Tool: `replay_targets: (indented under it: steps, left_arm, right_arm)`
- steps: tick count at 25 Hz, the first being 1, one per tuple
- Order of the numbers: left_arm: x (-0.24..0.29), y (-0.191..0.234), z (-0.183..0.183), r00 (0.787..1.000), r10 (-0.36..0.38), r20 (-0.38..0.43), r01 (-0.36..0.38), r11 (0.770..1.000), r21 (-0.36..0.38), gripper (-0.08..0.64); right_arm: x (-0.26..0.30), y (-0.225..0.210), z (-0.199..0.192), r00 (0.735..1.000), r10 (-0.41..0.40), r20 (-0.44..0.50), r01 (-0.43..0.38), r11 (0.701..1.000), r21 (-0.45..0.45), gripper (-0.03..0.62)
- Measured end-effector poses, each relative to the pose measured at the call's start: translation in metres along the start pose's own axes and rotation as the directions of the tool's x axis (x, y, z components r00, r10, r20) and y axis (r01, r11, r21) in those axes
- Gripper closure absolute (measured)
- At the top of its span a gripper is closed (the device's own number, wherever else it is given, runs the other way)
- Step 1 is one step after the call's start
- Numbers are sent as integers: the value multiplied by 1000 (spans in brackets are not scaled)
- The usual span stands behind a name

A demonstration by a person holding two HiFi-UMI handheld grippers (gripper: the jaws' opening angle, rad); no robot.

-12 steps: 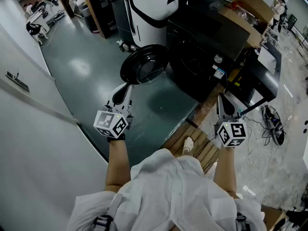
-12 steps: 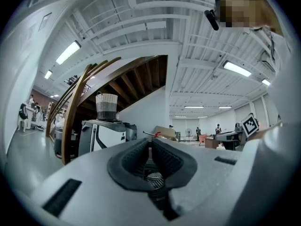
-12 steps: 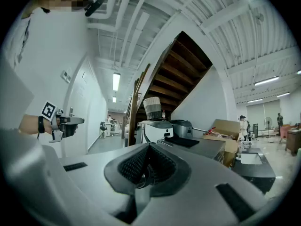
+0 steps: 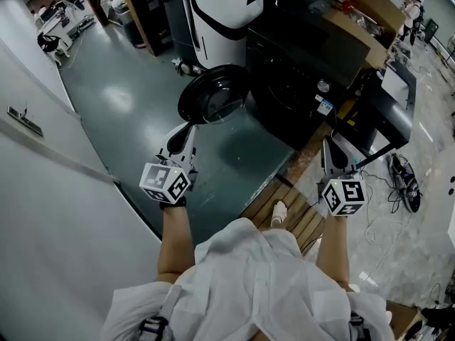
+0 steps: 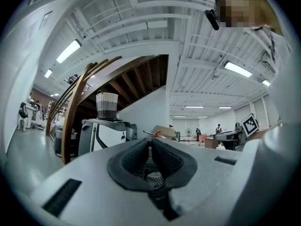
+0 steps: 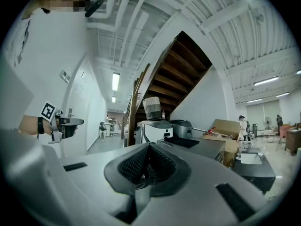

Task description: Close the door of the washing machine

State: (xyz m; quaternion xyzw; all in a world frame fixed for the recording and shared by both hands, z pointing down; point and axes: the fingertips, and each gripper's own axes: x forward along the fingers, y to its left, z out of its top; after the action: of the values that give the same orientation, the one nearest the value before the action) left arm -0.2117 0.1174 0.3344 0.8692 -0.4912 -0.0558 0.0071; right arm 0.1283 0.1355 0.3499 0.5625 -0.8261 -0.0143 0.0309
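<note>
One door (image 4: 213, 94) near left fingers (image 4: 179, 139)

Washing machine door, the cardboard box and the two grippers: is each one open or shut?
washing machine door: open, swung wide out.
left gripper: shut, nothing between its jaws.
right gripper: shut, nothing between its jaws.
cardboard box: open at the top.

Ceiling tube lights (image 5: 68, 51) are glowing at ten o'clock in the left gripper view. Both gripper views are bowing toward black rims. In the head view the floor (image 4: 121, 98) is glaring softly at ten o'clock; the washing machine (image 4: 298, 84) is sitting dark.
</note>
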Motion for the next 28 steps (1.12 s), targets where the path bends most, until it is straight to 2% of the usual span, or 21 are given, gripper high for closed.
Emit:
replay_targets:
  steps: [20, 28]
  left_arm:
    - [-3, 3, 1, 1000, -6, 16, 6, 1000, -5, 532]
    - [0, 1, -6, 1000, -16, -3, 16, 1000, -7, 531]
  right_arm:
    - [5, 5, 5, 1000, -2, 5, 2, 1000, -25, 566]
    - [5, 11, 11, 998, 29, 60, -27, 999, -35, 565]
